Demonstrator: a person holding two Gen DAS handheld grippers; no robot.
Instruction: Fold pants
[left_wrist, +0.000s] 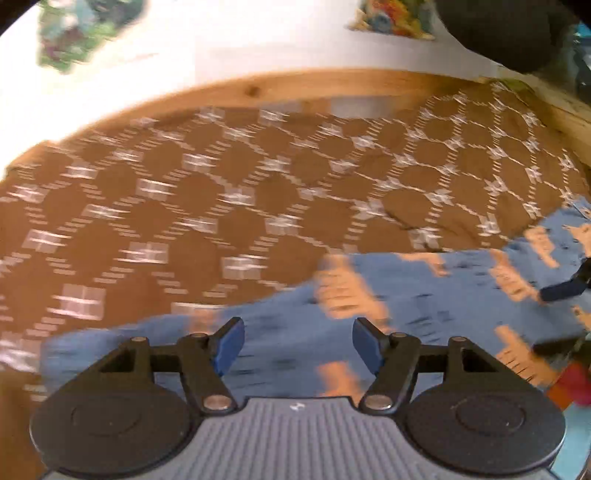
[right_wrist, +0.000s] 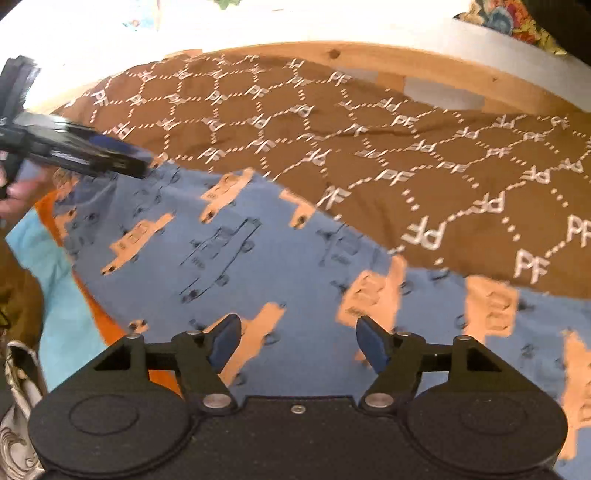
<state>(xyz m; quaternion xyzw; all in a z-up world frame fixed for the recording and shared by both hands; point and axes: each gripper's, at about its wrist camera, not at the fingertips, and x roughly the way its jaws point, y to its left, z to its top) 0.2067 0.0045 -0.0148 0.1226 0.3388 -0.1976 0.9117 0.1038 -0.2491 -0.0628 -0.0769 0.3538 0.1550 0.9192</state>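
Observation:
Blue pants printed with orange and outlined trucks lie spread on a brown patterned bedspread. They also show in the left wrist view, blurred. My left gripper is open and empty, just above the pants' edge. My right gripper is open and empty over the middle of the pants. The left gripper also appears in the right wrist view at the far left, over the pants' far edge. The right gripper's fingers show at the right edge of the left wrist view.
A wooden bed frame runs behind the bedspread, with a white wall beyond. Orange and light blue cloth lies at the left. Floral fabric sits at the top.

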